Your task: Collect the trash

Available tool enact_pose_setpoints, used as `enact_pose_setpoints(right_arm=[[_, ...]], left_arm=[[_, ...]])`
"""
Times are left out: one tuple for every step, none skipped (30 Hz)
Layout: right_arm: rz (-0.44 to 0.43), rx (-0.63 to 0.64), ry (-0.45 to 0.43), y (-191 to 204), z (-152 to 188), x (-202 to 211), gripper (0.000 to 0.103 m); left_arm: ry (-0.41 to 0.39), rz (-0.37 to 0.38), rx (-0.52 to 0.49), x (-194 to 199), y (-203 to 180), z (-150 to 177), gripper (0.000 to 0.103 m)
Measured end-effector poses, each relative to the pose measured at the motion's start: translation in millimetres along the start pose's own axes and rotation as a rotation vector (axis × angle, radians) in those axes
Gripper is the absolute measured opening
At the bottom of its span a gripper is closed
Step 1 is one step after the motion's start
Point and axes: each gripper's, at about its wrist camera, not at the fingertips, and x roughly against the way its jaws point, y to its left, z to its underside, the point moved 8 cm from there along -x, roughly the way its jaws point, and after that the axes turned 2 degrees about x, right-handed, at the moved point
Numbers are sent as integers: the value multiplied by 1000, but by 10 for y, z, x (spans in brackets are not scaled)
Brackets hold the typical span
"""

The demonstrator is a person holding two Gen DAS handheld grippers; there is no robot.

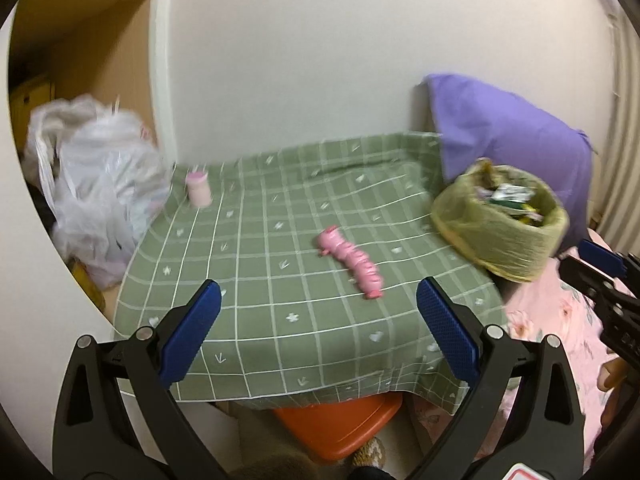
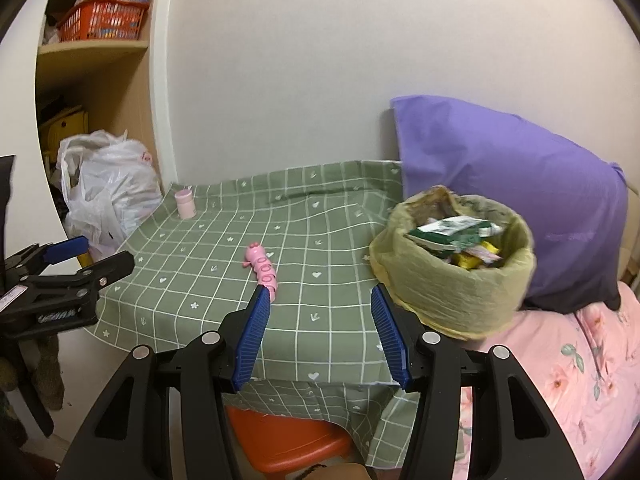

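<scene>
Blue-padded jaws of the right gripper stand spread wide with nothing between them, hanging over the near edge of the tabletop, which is draped in a green checked cloth. Just beyond the tip of its left pad lies a pink caterpillar-shaped toy, flat on the cloth and partly hidden by that pad. To the right of these jaws, close beside the right pad, sits a trash bin lined with a yellowish bag, already filled with wrappers and packets. Behind the bin leans a purple pillow, resting on a pink floral bedspread. The left gripper is likewise released, its jaws empty, with the toy ahead and slightly right between them. Far beyond, toward the back left corner of the cloth, stands a small pink bottle. Left of the tabletop slumps a white plastic bag, and below the near edge shows an orange stool.
</scene>
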Motion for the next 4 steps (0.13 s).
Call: enact_pose_setpoints(right_arm=[[-29,12,22,-4,-25,-148,53],[-88,35,60,43,-59,-410,56],[-124,52,90,73,-82,-607,57],[-165,74,132,115,-99,-869,57]], left_arm=[[31,-16,24,-206,139,-25,94],[54,-30,40,-352,254,-39,94],[90,-59,68,-595,439,-61,94],[131,-106,94,-895,615,-100,94]])
